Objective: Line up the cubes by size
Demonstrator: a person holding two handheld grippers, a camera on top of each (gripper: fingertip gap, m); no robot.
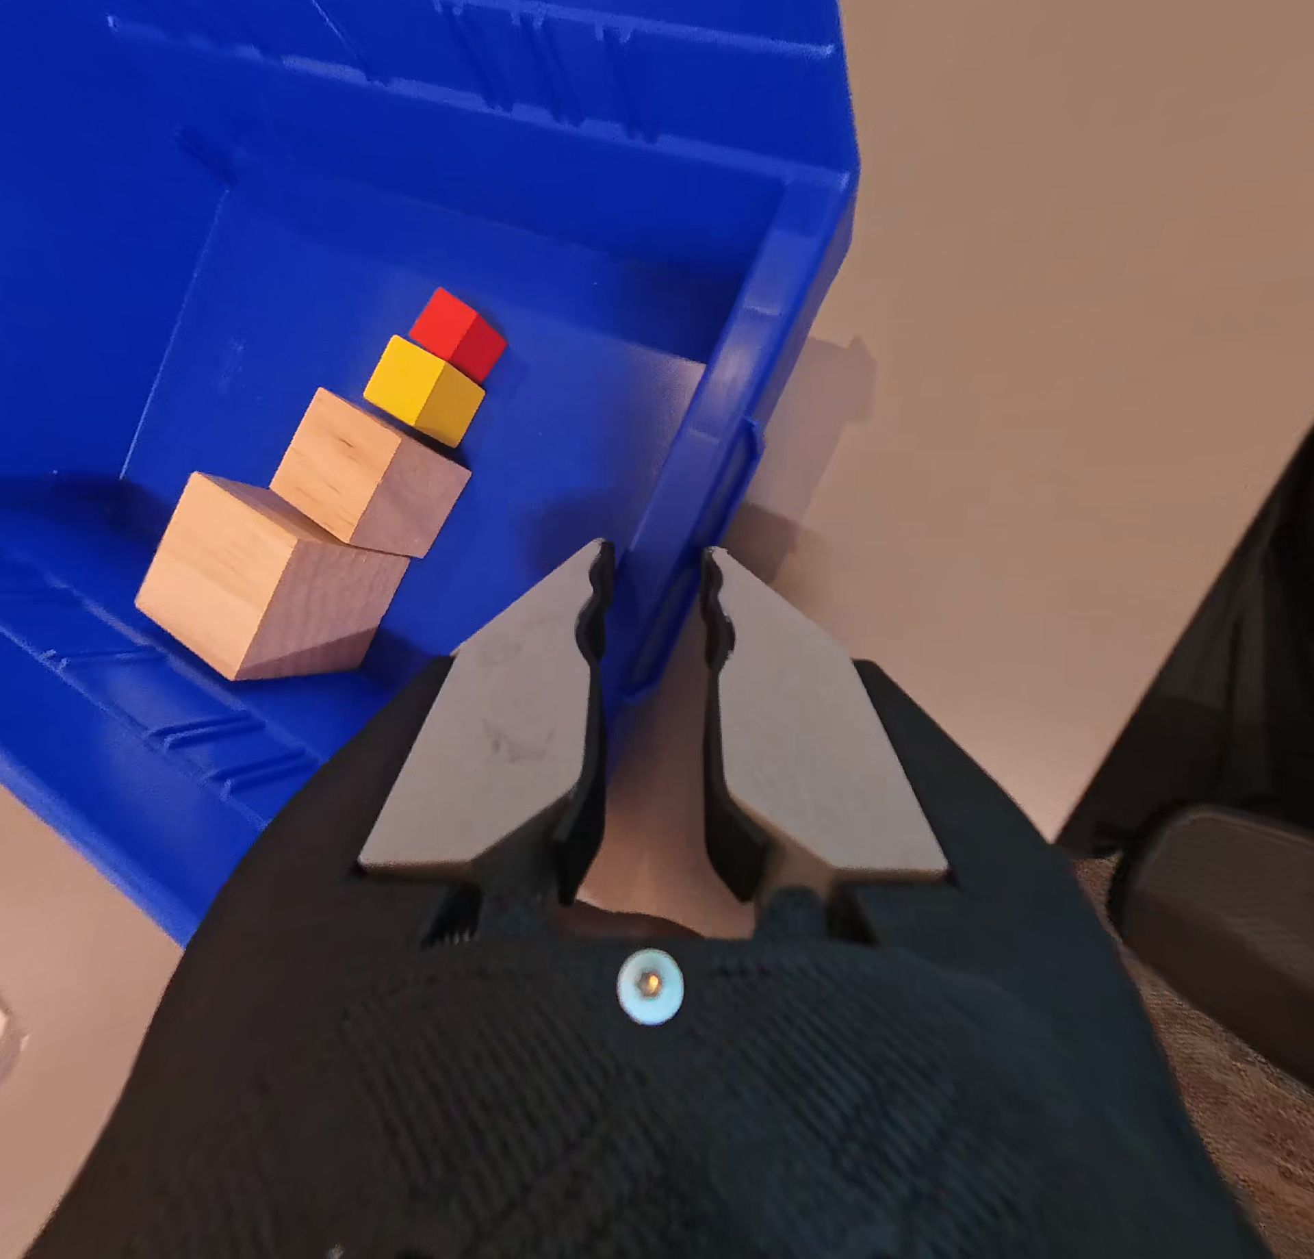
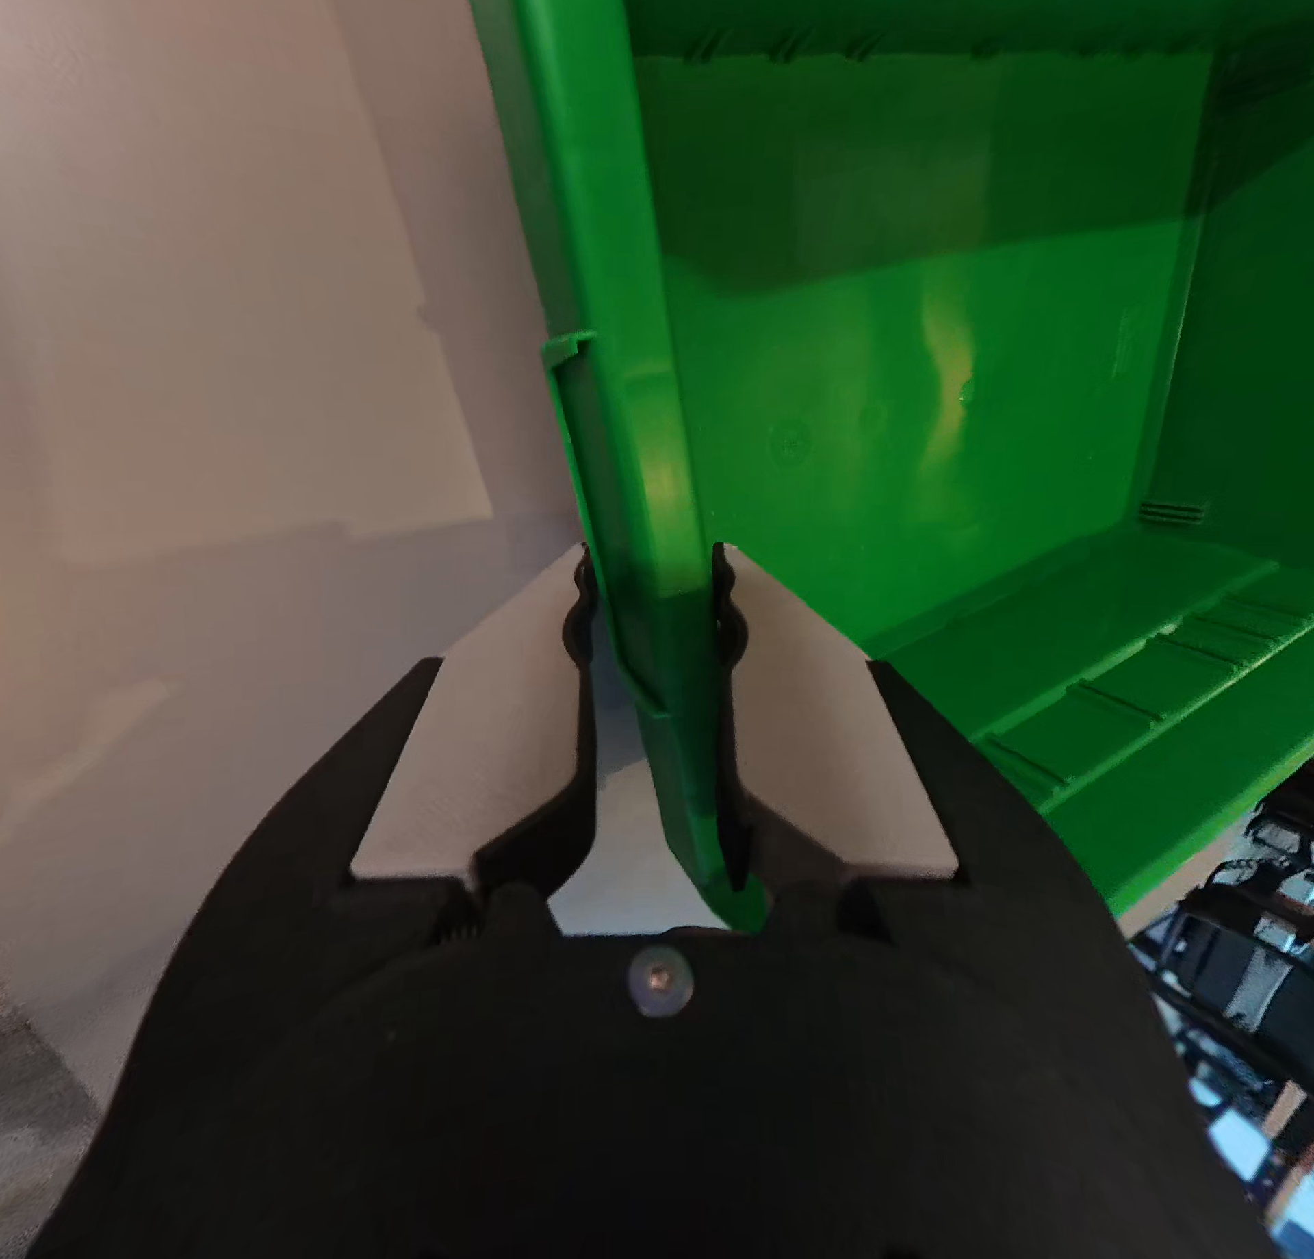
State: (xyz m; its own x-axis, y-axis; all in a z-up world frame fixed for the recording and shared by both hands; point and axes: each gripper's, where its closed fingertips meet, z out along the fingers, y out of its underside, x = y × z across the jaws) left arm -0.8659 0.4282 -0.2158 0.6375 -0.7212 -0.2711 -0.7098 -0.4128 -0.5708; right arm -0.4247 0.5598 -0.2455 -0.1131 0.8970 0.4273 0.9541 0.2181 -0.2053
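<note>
Nearest the left wrist camera is the black left gripper, its grey-faced fingers parted by a narrow gap. The side wall of the blue bin runs up between the tips; the fingers straddle its rim, but whether the pads press on it cannot be told, since a sliver of space shows on the right side. Inside the bin, left of the gripper, four cubes sit in a diagonal row on the floor, going from large to small away from the camera. The big wood cube is closest, and the smaller wood cube seems to touch its far corner. Next comes the yellow cube, then the red cube, each up against the one before. The bin rests on a tan table, and a dark chair shows at the right edge.

In the right wrist view the right gripper has its fingers closed onto the left wall of a green bin, both pads meeting the plastic, one outside and one inside. The green bin holds no cubes in the part shown. A pale table spreads to the left; dark clutter lies at lower right.
</note>
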